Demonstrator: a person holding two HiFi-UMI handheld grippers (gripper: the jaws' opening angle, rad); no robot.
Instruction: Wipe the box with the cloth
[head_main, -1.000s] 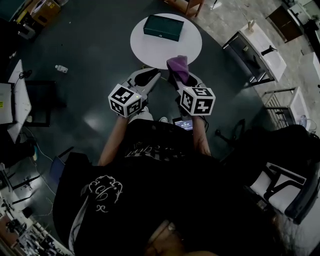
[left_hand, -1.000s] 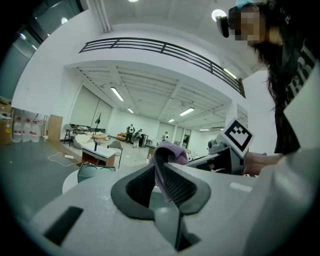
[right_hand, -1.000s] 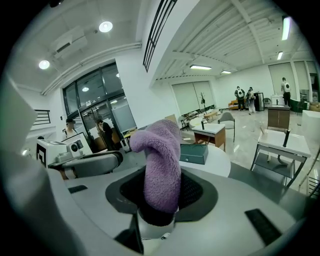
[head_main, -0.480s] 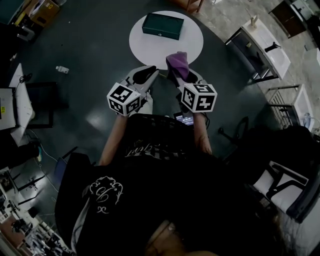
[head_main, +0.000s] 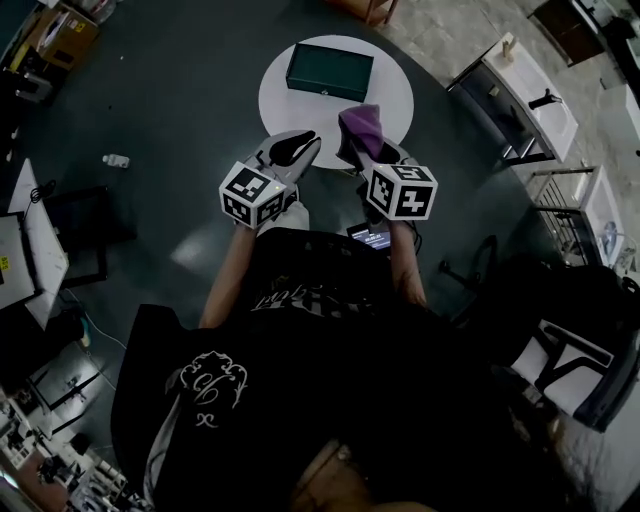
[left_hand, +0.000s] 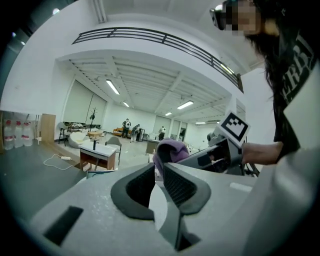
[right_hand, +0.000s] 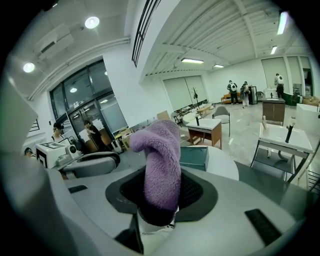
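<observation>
A dark green box (head_main: 330, 72) lies on the far half of a small round white table (head_main: 290, 105). My right gripper (head_main: 362, 150) is shut on a purple cloth (head_main: 360, 127), which stands up from its jaws over the table's near edge. In the right gripper view the cloth (right_hand: 162, 165) fills the gap of that gripper (right_hand: 162, 186), with the box (right_hand: 194, 156) behind it. My left gripper (head_main: 292, 148) hovers beside it at the table's near left rim. Its jaws (left_hand: 159, 170) are nearly together with nothing between them.
Dark floor surrounds the table. A white desk (head_main: 530, 85) stands at the right and an office chair (head_main: 560, 360) at lower right. A small bottle (head_main: 115, 160) lies on the floor at the left. Desks (right_hand: 207, 125) and several people stand far off.
Both grippers have drawn closer to the table. The cloth now reaches over the table's near edge. The grip on the cloth is unchanged.
</observation>
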